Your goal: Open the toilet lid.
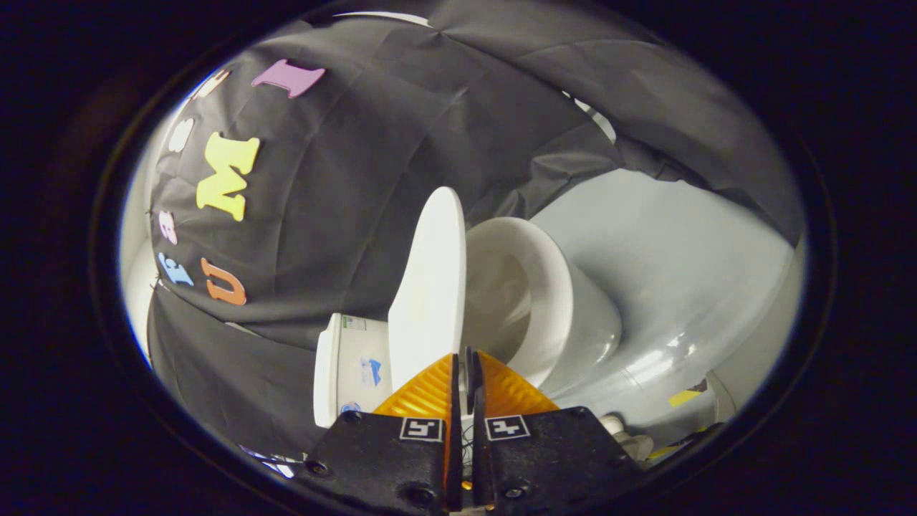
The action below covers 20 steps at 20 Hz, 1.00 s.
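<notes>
Pale grey floor (680, 265), smooth and glossy, catching soft glare beyond the fingers. Standing straight on it, a white toilet (566, 322), lid (430, 287) raised upright beside the open bowl, tank (351, 369) against the black cloth wall (372, 179). Near the base, a scrap of yellow tape (682, 397) stuck flat to the floor.

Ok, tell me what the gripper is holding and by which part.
The gripper is shut on the white plastic toilet lid, pinching its thin edge. The lid stands raised beside the white ceramic bowl.
</notes>
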Available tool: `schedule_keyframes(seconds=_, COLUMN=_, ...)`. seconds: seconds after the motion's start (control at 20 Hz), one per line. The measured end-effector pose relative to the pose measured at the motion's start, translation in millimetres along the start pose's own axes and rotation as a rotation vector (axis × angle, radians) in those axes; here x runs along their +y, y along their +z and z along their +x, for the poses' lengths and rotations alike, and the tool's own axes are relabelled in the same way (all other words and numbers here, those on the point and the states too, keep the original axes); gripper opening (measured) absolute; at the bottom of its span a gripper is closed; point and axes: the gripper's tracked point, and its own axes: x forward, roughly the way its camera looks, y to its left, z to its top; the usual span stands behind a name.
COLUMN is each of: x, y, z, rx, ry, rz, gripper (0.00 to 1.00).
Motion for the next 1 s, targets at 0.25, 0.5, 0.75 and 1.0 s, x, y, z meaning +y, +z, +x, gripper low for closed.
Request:
schedule_keyframes(seconds=0.25, x=38.3, y=2.0, z=-8.9, rx=-0.007, ry=-0.007, rz=-0.059, gripper=0.09)
schedule_keyframes(seconds=0.5, x=82.8, y=-1.4, z=-19.1, rx=-0.039, ry=0.004, rz=-0.135, gripper=0.09)
schedule_keyframes(seconds=0.75, x=116.5, y=-8.0, z=-18.6, rx=-0.038, ry=-0.010, rz=-0.237, gripper=0.09)
schedule_keyframes(seconds=1.0, x=135.2, y=-14.1, z=-21.0, rx=-0.049, ry=-0.073, rz=-0.343, gripper=0.09)
